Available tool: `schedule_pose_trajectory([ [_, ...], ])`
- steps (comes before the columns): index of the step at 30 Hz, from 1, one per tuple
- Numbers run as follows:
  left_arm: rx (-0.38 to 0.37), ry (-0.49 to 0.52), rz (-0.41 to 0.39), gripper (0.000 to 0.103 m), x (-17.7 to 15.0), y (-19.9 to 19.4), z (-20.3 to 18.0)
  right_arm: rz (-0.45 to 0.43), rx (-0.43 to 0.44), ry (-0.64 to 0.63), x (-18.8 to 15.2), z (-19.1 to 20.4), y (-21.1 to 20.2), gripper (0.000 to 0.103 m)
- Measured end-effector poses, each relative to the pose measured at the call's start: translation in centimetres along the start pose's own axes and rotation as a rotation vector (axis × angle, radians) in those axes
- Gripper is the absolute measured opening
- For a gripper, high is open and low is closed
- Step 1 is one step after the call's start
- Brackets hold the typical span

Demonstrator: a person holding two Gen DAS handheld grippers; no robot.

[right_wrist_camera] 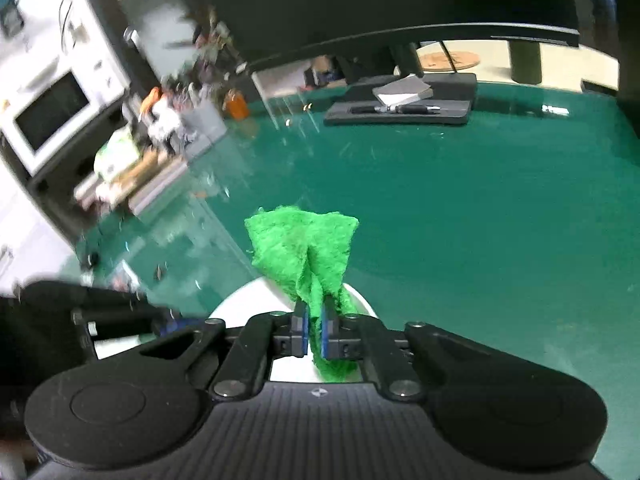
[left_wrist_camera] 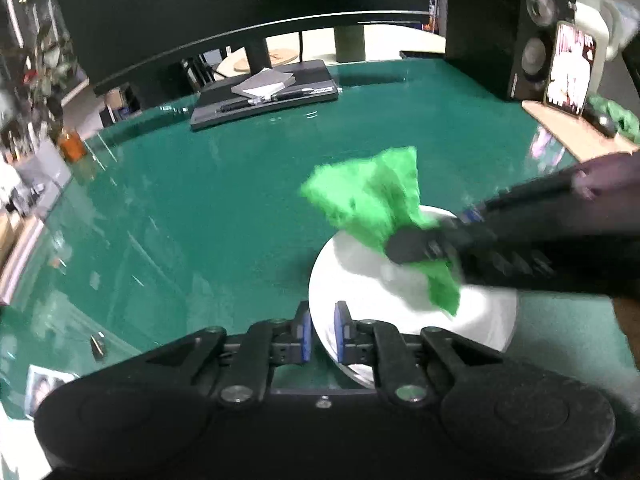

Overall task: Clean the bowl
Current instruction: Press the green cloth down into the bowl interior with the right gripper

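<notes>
White bowl [left_wrist_camera: 400, 292] on green desk [left_wrist_camera: 200, 208], just ahead of left tongs [left_wrist_camera: 322, 332]. Left tongs clamped on near rim, one pad outside, one inside the wall. Right tongs [right_wrist_camera: 315, 332] pinching green cloth [right_wrist_camera: 308, 252], entering from the right side in the left view, above bowl's far half. Cloth tail hanging down into bowl; contact with inner surface likely, not certain under blur. Wiping judged underway. Next stroke runs toward the pinned rim, so right tongs must stop short of left.
</notes>
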State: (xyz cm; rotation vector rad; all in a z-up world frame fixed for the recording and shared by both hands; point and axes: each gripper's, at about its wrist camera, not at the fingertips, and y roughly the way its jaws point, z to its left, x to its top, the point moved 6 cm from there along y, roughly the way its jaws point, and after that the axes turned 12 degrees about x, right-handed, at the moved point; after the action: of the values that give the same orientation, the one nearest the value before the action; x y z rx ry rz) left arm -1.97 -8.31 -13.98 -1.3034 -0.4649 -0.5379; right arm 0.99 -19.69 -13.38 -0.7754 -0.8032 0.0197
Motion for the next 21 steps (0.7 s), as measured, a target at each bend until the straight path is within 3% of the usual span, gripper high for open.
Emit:
schedule_pose_trajectory([
  [4,-0.017,-0.021,-0.006,0.012,-0.2,-0.1,0.4,0.194,0.071,-0.146,-0.5,1.2,-0.1,0.004],
  [9,-0.022,-0.034,-0.007,0.013,-0.3,0.0,0.3,0.388,-0.044,-0.403,0.2,2.0,2.3,0.003],
  [13,-0.013,-0.038,0.008,0.013,-0.5,0.5,0.5,0.469,0.001,-0.408,-0.2,2.7,3.7,0.005],
  [16,-0.021,-0.047,0.012,0.013,-0.6,0.6,0.7,0.541,0.096,-0.346,-0.1,2.8,3.5,0.007],
  [17,-0.021,-0.046,0.013,0.013,-0.6,0.6,0.7,0.571,0.134,-0.333,-0.3,2.9,3.3,0.011],
  [18,-0.020,-0.043,0.013,0.013,-0.5,0.7,0.6,0.592,0.166,-0.326,-0.3,3.0,3.0,0.023],
  [20,-0.017,-0.038,0.014,0.013,-0.5,0.8,0.6,0.568,0.190,-0.360,0.0,3.6,1.7,0.046],
  [21,-0.017,-0.036,0.014,0.013,-0.5,0.8,0.5,0.559,0.198,-0.390,0.1,4.0,1.1,0.052],
])
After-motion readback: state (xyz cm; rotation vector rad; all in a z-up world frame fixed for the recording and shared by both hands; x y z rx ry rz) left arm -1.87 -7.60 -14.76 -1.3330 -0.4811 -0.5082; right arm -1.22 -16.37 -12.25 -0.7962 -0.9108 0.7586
